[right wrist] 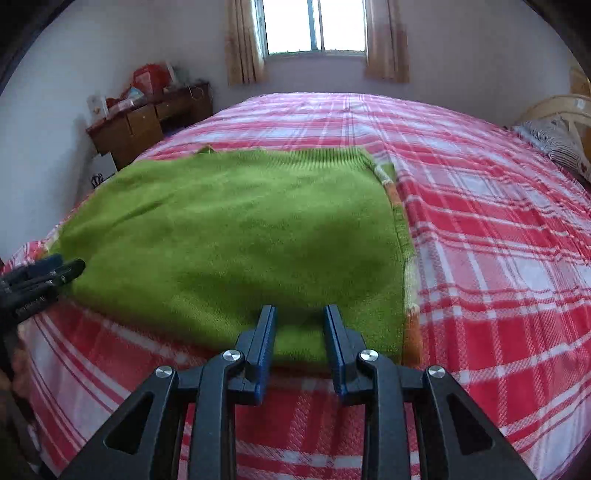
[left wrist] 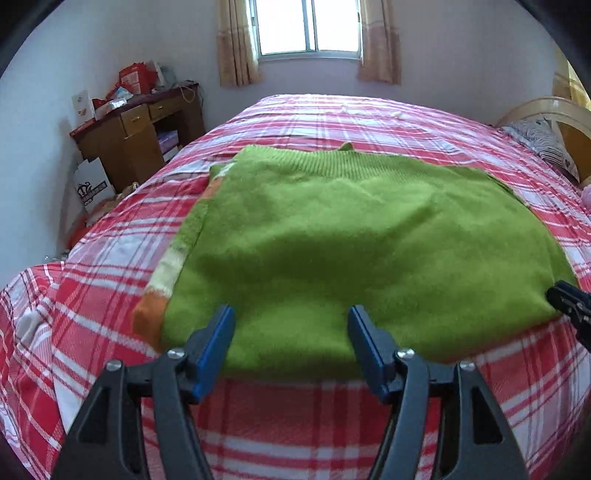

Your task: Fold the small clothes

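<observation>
A green knit sweater (left wrist: 351, 236) lies flat on the bed, sleeves folded under, striped orange and cream cuffs showing at its left edge (left wrist: 162, 280). It also shows in the right wrist view (right wrist: 236, 229). My left gripper (left wrist: 291, 317) is open and empty, its fingers over the sweater's near edge, left part. My right gripper (right wrist: 300, 317) is open and empty over the near edge, right part. The right gripper's tip (left wrist: 569, 299) shows at the right of the left wrist view; the left gripper (right wrist: 44, 277) shows at the left of the right wrist view.
The bed has a red and white plaid cover (left wrist: 332, 424). A wooden desk (left wrist: 136, 136) with clutter stands at the back left, a white bag (left wrist: 92, 184) beside it. A window (left wrist: 308, 26) with curtains is behind. A pillow (left wrist: 546, 144) lies at the right.
</observation>
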Tool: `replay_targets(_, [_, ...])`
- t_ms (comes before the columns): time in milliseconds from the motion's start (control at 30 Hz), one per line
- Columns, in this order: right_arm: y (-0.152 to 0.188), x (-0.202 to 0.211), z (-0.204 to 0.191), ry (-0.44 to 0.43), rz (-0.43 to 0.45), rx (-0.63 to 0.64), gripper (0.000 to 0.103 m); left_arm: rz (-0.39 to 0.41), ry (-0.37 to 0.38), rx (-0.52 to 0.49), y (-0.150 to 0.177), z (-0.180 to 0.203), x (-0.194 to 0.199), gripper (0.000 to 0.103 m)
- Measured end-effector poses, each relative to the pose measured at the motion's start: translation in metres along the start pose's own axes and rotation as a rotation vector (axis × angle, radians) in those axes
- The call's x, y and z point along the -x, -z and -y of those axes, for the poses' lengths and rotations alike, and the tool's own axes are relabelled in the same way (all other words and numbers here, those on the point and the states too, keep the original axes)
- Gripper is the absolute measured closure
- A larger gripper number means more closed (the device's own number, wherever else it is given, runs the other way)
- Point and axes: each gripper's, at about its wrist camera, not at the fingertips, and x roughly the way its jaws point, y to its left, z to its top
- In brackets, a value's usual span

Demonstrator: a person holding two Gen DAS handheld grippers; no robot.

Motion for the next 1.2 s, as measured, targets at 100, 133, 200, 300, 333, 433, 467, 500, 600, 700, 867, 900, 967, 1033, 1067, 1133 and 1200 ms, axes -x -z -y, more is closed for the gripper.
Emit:
replay_targets(100, [0.005,0.004,0.000,0.014,-0.011,-0.009,0.075,0.003,0.001,0.004,0.006,-0.007,0.003,0.034])
replay_targets(133, [0.007,0.005,0.001,0.017,-0.012,-0.005,0.075,0.003,-0.003,0.001,0.010,-0.007,0.005,0.034])
replay_targets(200, [0.012,0.007,0.003,0.028,-0.014,0.012,0.076,0.008,-0.008,-0.002,0.017,-0.010,0.006,0.034])
replay_targets(300, [0.020,0.014,0.013,0.024,-0.020,0.004,0.076,0.005,-0.020,0.013,0.028,-0.016,0.009,0.027])
replay_targets(333, [0.023,0.015,0.015,0.023,-0.024,-0.003,0.076,-0.005,-0.022,0.029,0.031,-0.021,0.010,0.024])
replay_targets(433, [0.025,0.024,0.016,0.071,-0.051,-0.004,0.076,-0.035,-0.049,0.074,0.036,-0.037,0.014,0.021])
replay_targets(467, [0.023,0.028,0.014,0.100,-0.048,0.007,0.076,-0.029,-0.060,0.091,0.036,-0.043,0.018,0.022])
replay_targets(500, [0.021,0.035,0.008,0.109,-0.018,0.036,0.076,-0.018,-0.069,0.118,0.035,-0.050,0.022,0.022])
replay_targets(600, [0.006,0.054,-0.026,0.089,0.099,0.153,0.076,0.008,-0.052,0.236,0.027,-0.069,0.027,0.022])
replay_targets(700, [-0.013,0.047,-0.057,-0.016,0.140,0.178,0.076,0.010,0.001,0.330,0.019,-0.076,0.022,0.022])
replay_targets(867, [-0.020,0.000,-0.089,-0.102,0.078,0.166,0.076,-0.032,0.003,0.393,0.020,-0.067,0.003,0.022])
replay_targets(900, [-0.012,-0.009,-0.095,-0.100,0.044,0.172,0.076,-0.040,0.012,0.402,0.020,-0.065,-0.001,0.022])
replay_targets(967, [-0.003,-0.020,-0.097,-0.093,0.025,0.176,0.075,-0.026,-0.002,0.412,0.020,-0.061,-0.005,0.019])
replay_targets(1033, [-0.004,-0.017,-0.096,-0.109,0.033,0.168,0.075,0.000,-0.001,0.420,0.016,-0.056,-0.009,0.017])
replay_targets(1067, [-0.005,-0.019,-0.092,-0.125,0.030,0.153,0.075,0.002,0.005,0.431,0.014,-0.056,-0.011,0.015])
replay_targets(1133, [-0.004,-0.020,-0.086,-0.159,0.035,0.123,0.075,0.023,0.018,0.473,0.006,-0.056,-0.015,0.014])
replay_targets(1200, [-0.003,-0.021,-0.083,-0.173,0.039,0.112,0.075,0.032,0.043,0.513,0.000,-0.057,-0.020,0.015])
